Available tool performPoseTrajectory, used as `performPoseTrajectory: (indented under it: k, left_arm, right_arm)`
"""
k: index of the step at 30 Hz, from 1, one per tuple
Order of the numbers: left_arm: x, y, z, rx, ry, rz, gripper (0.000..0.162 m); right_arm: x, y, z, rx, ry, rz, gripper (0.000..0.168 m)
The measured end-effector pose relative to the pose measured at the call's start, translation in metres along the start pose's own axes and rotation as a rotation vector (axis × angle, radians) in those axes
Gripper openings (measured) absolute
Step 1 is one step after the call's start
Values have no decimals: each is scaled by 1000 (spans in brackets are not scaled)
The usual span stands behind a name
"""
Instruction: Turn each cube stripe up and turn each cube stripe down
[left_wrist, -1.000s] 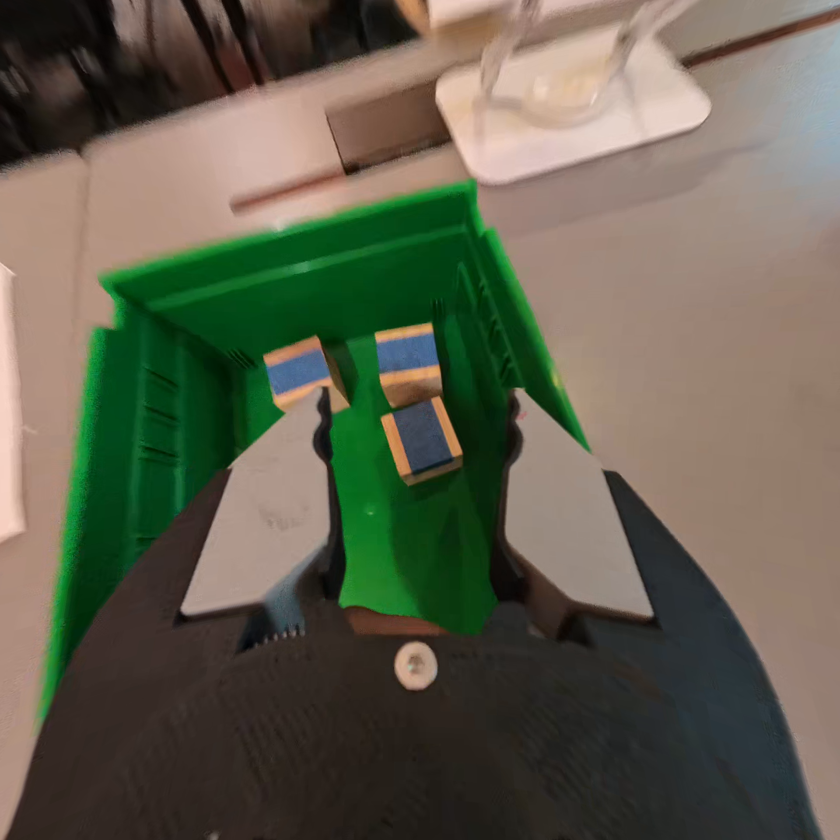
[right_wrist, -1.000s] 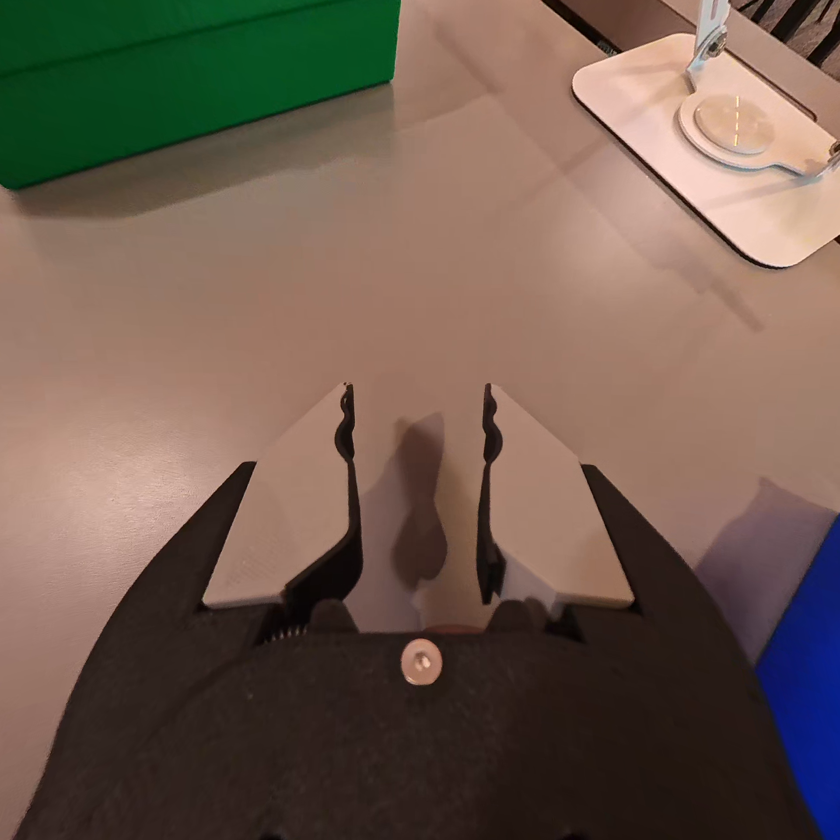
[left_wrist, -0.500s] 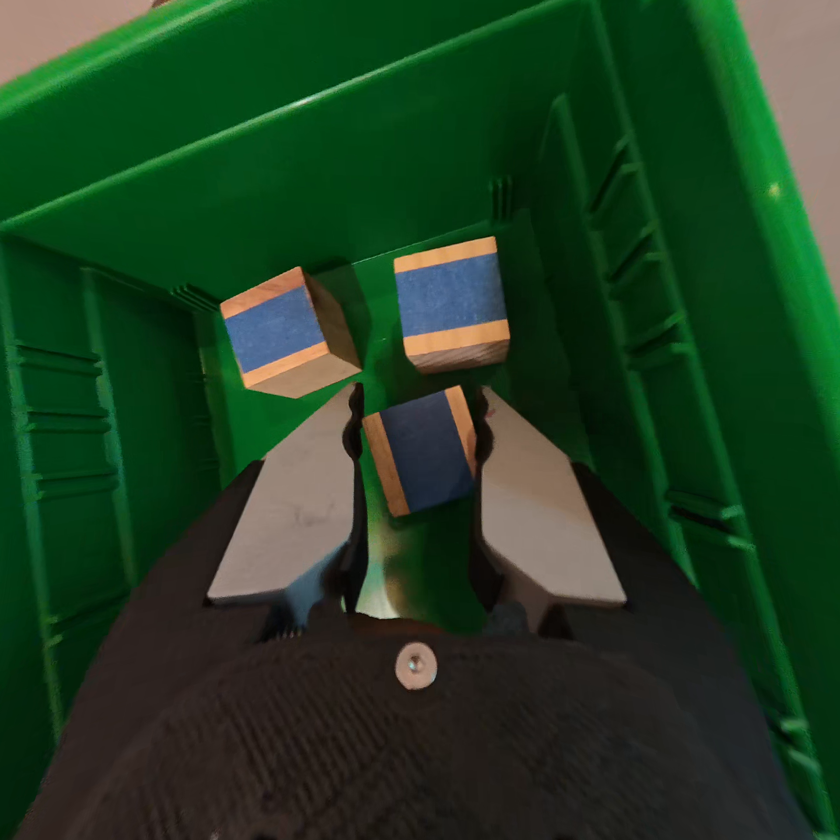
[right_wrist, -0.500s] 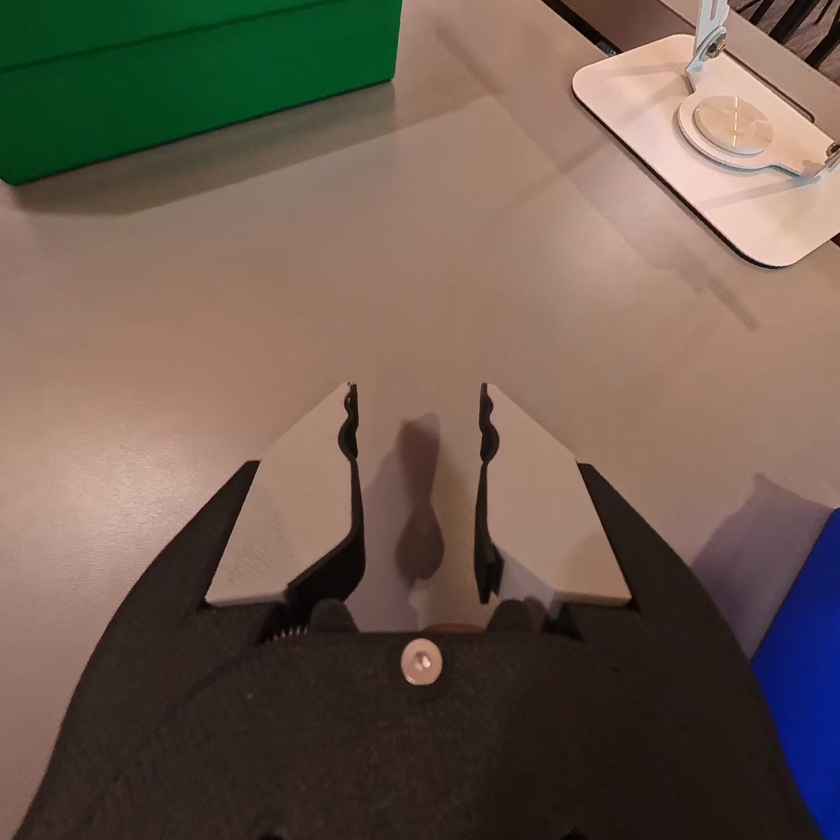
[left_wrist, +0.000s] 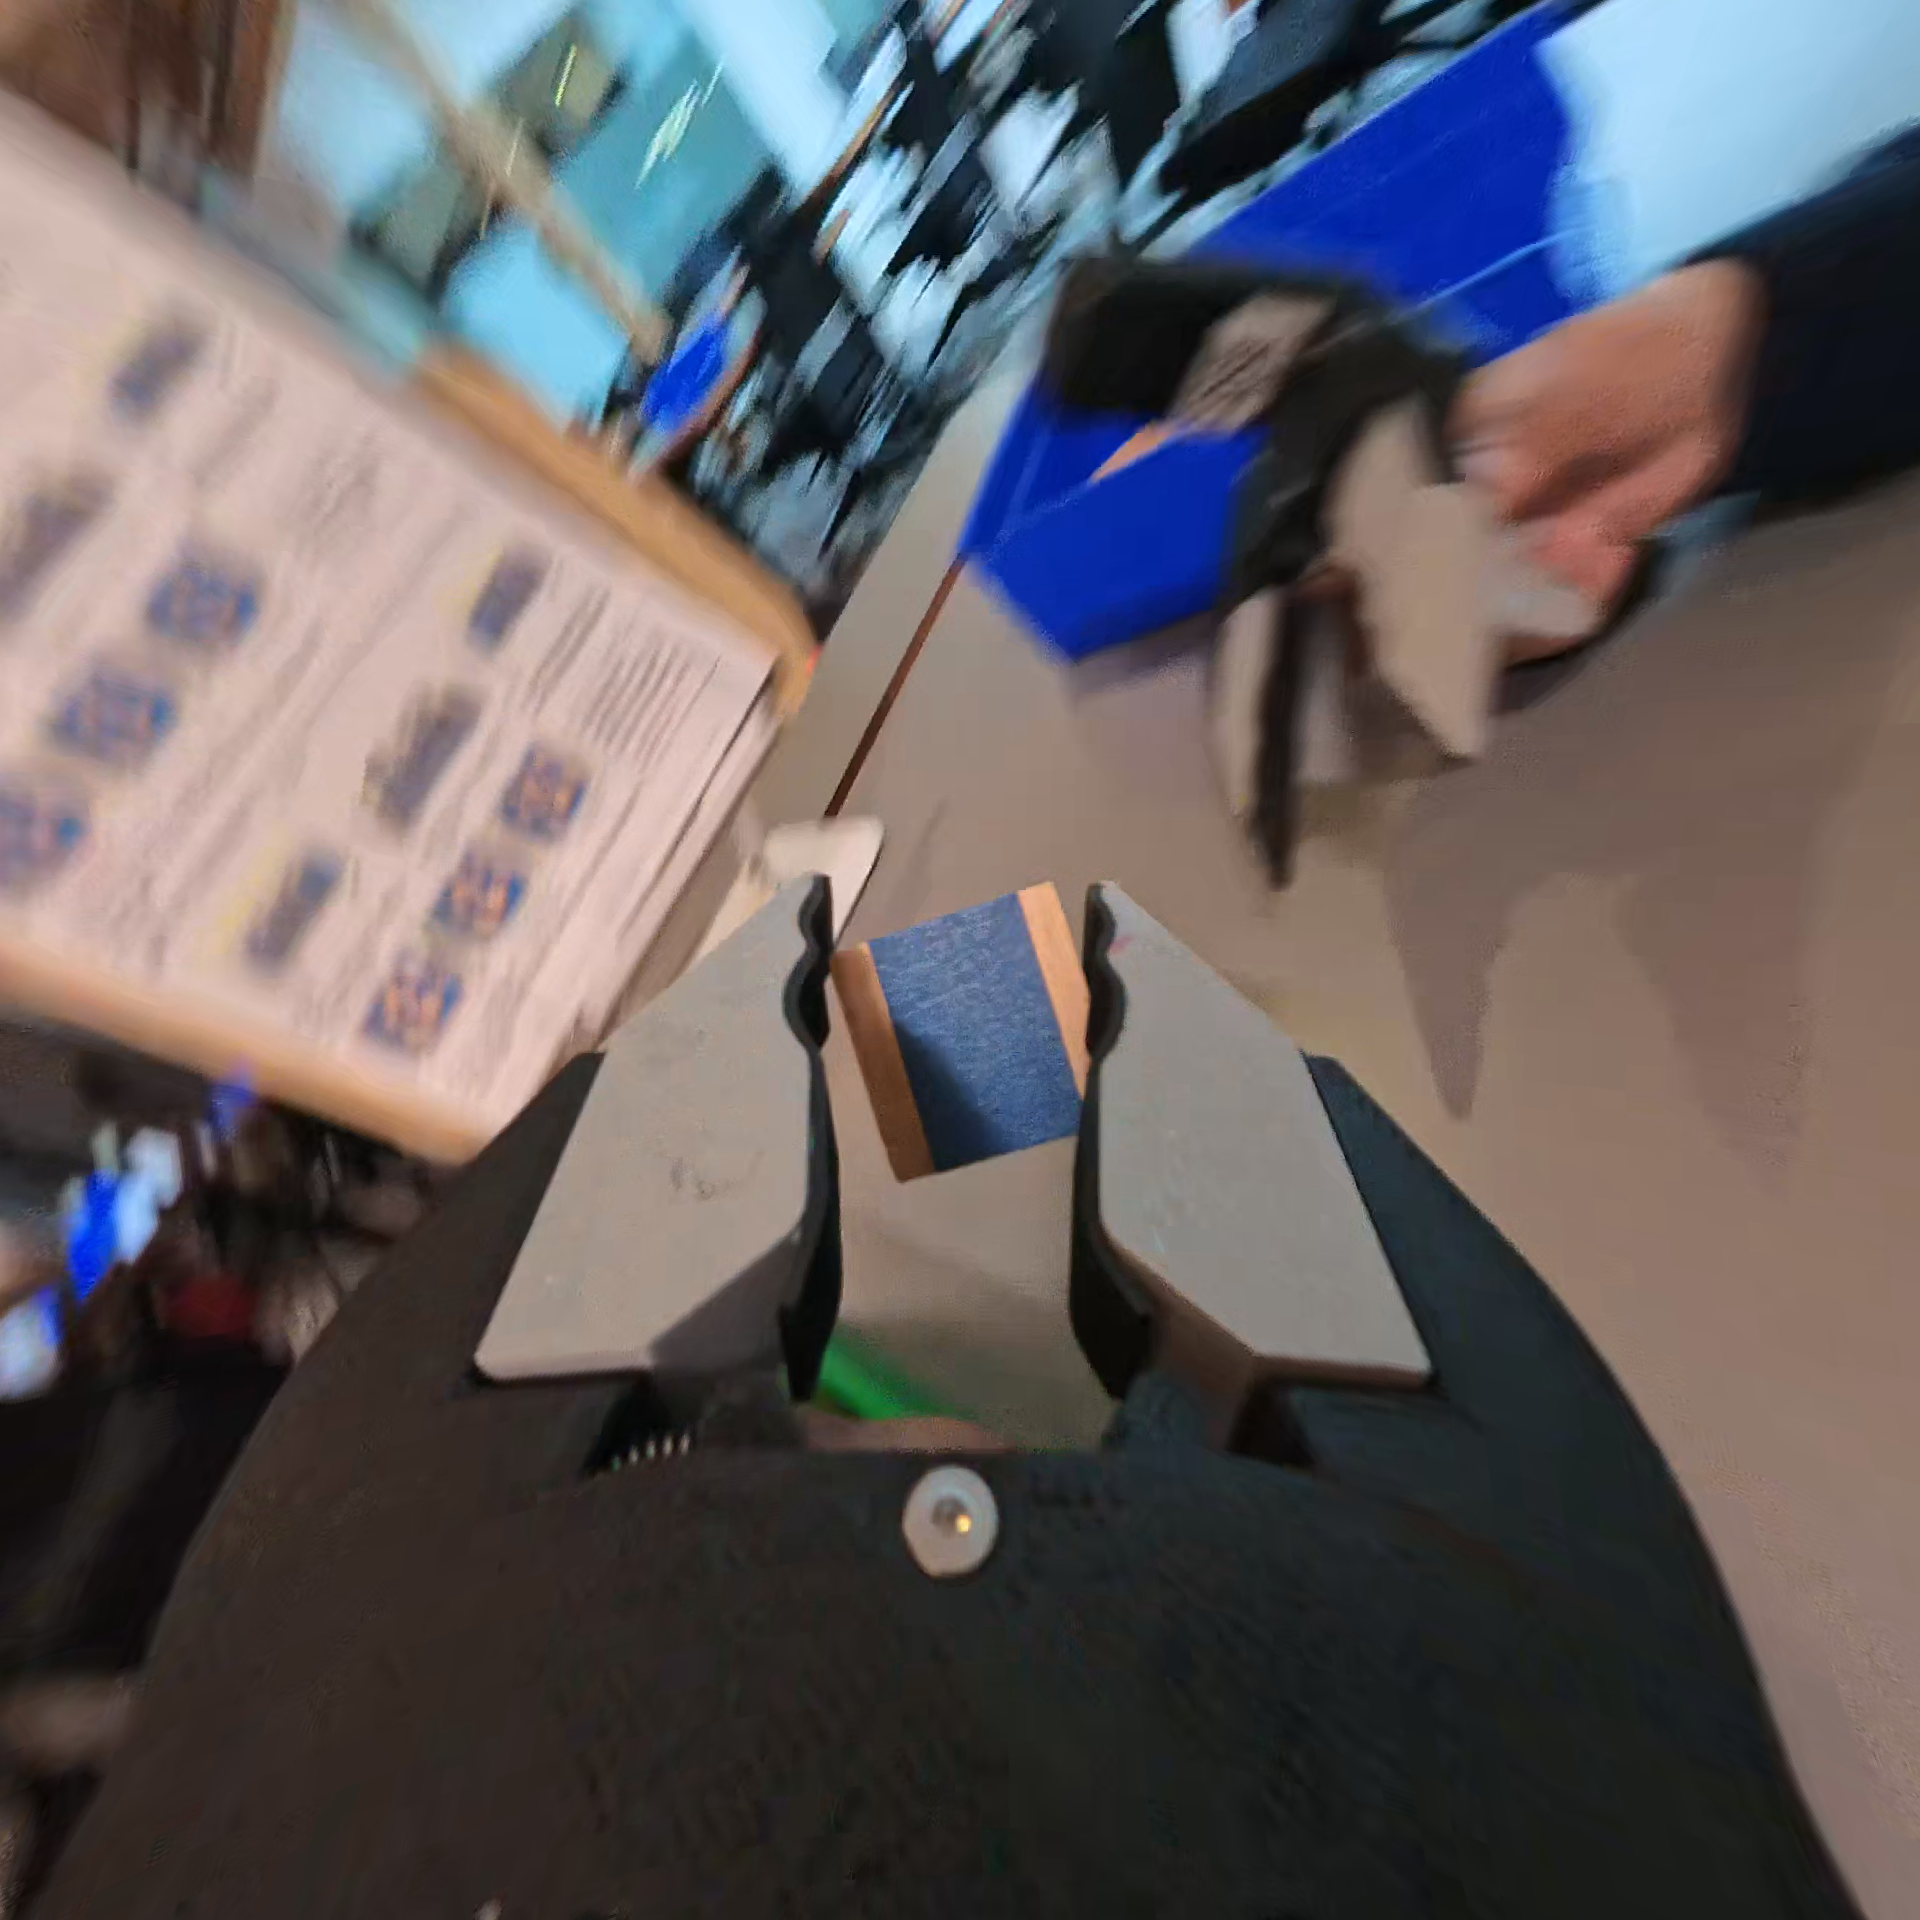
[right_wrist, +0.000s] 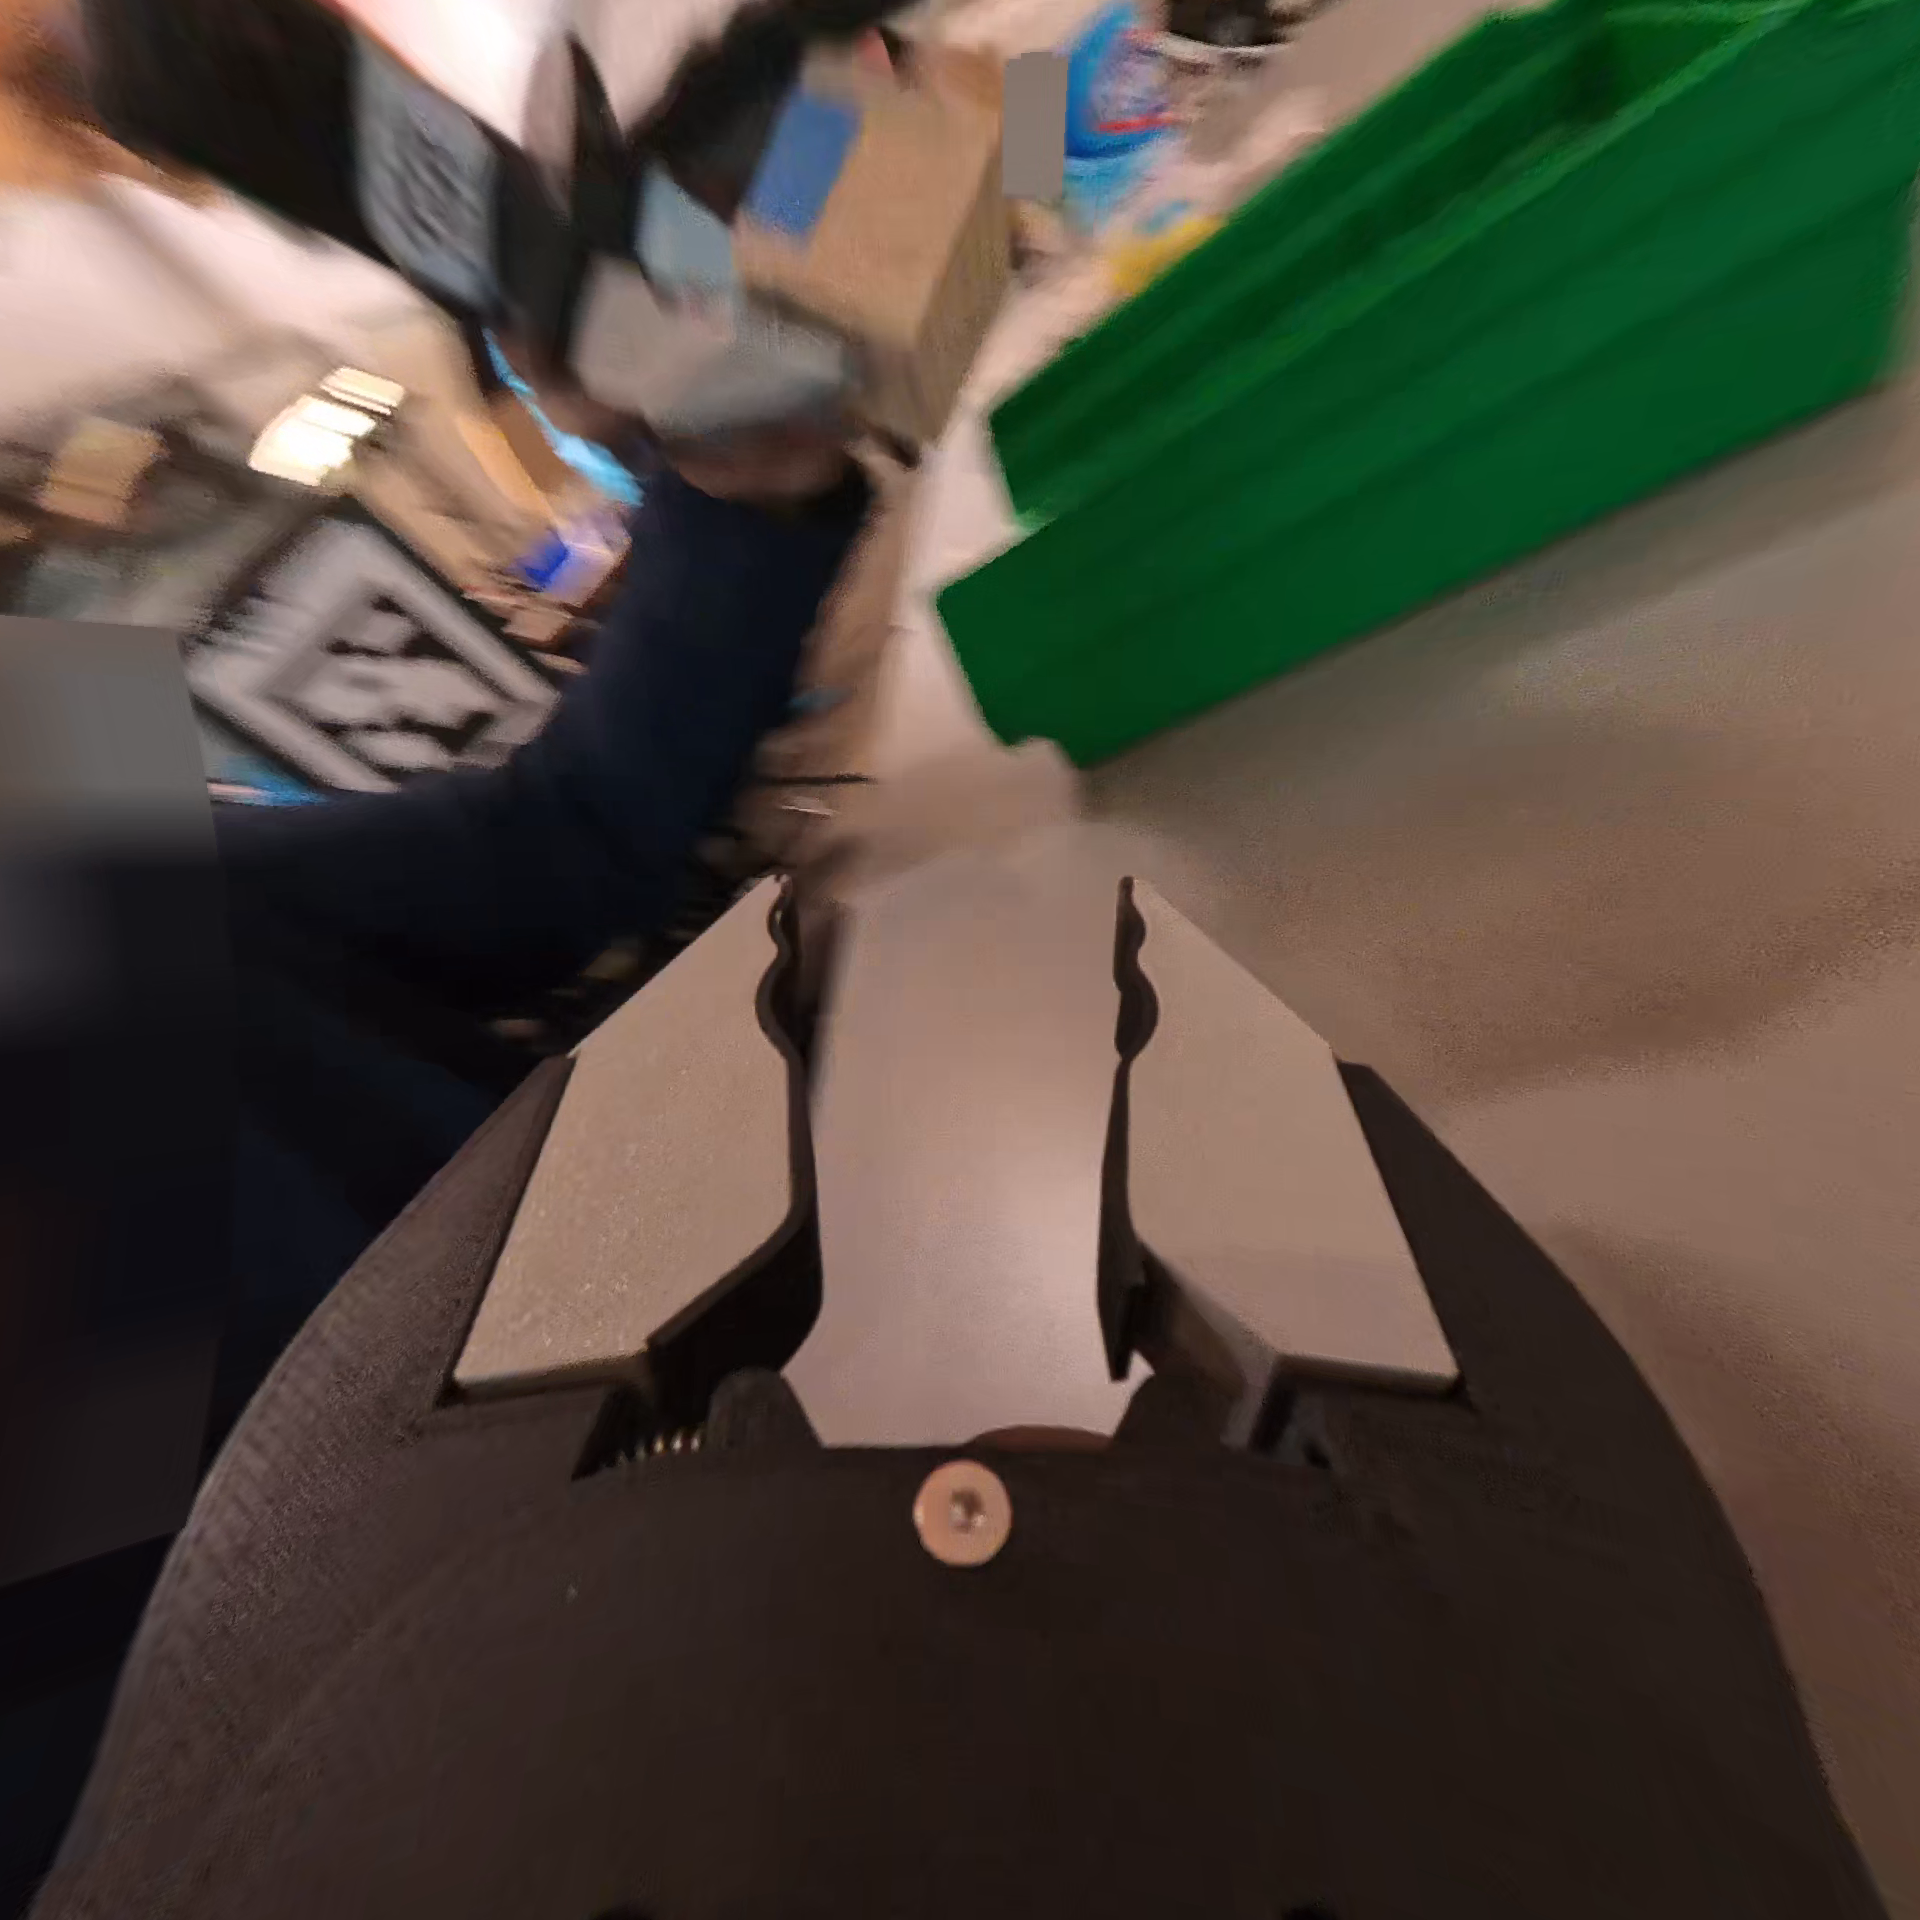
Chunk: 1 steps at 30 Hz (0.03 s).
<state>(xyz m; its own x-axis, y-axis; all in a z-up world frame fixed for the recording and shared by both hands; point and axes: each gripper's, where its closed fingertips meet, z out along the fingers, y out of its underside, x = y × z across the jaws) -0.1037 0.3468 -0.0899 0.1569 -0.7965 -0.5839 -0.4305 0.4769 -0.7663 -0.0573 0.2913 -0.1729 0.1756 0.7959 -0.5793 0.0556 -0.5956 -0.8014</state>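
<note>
My left gripper (left_wrist: 956, 961) is shut on a wooden cube (left_wrist: 966, 1029) with a blue stripe, held in the air above the grey table, stripe face toward the camera. My right gripper (right_wrist: 956, 935) is open and empty above the table; it also shows blurred at the far right of the left wrist view (left_wrist: 1351, 623), held by a hand. The left gripper shows blurred at the upper left of the right wrist view (right_wrist: 665, 312). The green bin (right_wrist: 1403, 436) stands at the upper right of the right wrist view. Its inside is hidden.
A blue bin (left_wrist: 1122, 540) stands on the table behind the right gripper. A board with a printed sheet (left_wrist: 312, 675) leans at the left. A person's dark sleeve (right_wrist: 468, 831) crosses the left of the right wrist view. Both views are motion-blurred.
My left gripper closed on the near cube in the green bin and lifted it out, swinging toward the right gripper. The right gripper turned from the table toward the left one.
</note>
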Motion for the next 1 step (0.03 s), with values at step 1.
performPoseTrajectory:
  k: [1]
  left_arm:
    - [24,-22,1,82,47,104,46]
  right_arm:
    - [-16,-4,0,28,-122,52,60]
